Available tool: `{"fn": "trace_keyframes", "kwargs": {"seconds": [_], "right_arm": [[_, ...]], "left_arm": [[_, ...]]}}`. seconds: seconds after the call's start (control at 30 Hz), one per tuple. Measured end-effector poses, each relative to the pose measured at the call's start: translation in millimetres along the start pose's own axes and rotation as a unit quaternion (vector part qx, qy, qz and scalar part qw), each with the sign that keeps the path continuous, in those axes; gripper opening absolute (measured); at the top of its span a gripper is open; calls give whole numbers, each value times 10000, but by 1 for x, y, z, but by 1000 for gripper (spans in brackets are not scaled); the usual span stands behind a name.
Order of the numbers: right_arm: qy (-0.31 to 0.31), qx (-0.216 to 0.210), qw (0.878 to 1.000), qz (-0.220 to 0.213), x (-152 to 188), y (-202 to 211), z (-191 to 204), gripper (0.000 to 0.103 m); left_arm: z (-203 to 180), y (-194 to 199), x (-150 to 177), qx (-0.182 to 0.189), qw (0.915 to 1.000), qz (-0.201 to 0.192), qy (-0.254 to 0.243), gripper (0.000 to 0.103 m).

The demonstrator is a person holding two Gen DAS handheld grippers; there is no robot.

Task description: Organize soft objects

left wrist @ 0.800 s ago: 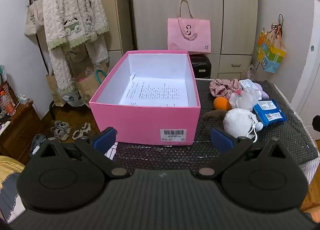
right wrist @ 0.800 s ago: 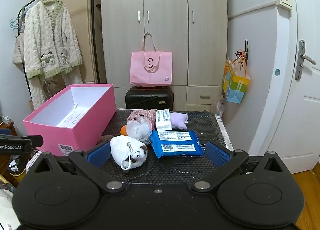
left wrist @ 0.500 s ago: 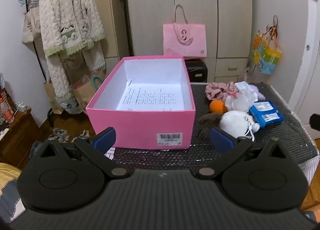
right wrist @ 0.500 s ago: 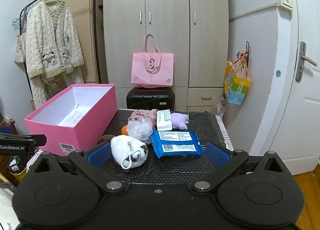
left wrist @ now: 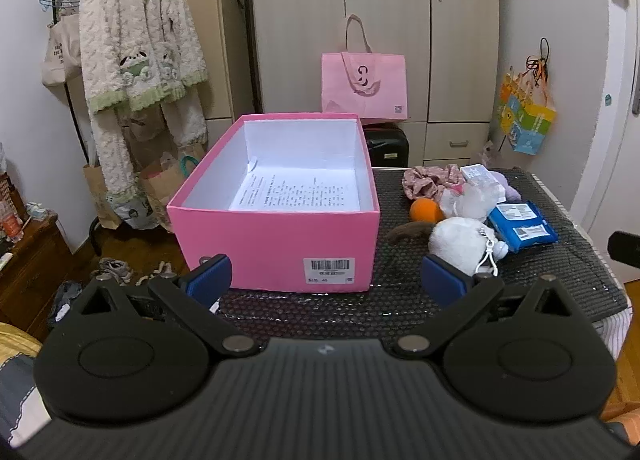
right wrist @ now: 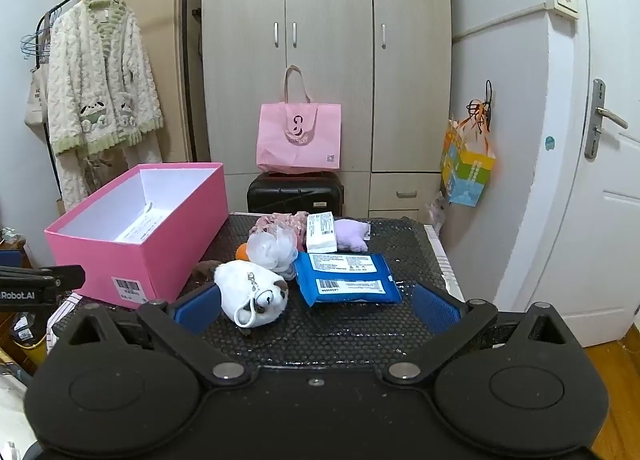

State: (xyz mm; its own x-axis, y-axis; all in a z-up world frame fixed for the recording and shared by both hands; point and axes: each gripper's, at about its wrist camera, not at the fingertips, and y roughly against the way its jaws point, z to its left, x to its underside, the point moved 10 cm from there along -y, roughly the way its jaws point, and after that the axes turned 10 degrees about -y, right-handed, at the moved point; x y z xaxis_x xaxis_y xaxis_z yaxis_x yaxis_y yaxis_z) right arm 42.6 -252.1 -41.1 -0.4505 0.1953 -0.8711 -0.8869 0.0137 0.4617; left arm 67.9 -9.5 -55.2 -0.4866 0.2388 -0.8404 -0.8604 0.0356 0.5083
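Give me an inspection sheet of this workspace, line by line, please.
Surface: black honeycomb-mesh table top.
Job's things: open pink cardboard box holding only a printed sheet; beside it white plush toy, blue wipes pack, lilac plush, white mesh pouf, floral scrunchie, small orange ball.
Clutter: white tissue packet.
Grippers: left gripper and right gripper open, empty.
Cables: nothing seen.
Surroundings: pink tote bag, wardrobe, fluffy robe.

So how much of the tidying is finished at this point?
Nothing looks packed yet: the pink box holds only a printed sheet. Nothing is in hand either; the left gripper and right gripper are both open. Still left on the black mat: the white plush keychain, blue wipes pack, mesh bath pouf, purple plush and the rest.
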Motion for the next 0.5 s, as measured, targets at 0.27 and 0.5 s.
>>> {"fn": "trace_keyframes", "kwargs": {"seconds": [0.27, 0.5], "right_arm": [[2, -3, 10000, 11, 1, -1, 0, 103], [-25, 33, 10000, 55, 5, -3, -4, 103]], "left_arm": [[3, -2, 4, -139, 9999, 0, 12, 103], [0, -8, 8, -183, 9998, 55, -75, 103]]}}
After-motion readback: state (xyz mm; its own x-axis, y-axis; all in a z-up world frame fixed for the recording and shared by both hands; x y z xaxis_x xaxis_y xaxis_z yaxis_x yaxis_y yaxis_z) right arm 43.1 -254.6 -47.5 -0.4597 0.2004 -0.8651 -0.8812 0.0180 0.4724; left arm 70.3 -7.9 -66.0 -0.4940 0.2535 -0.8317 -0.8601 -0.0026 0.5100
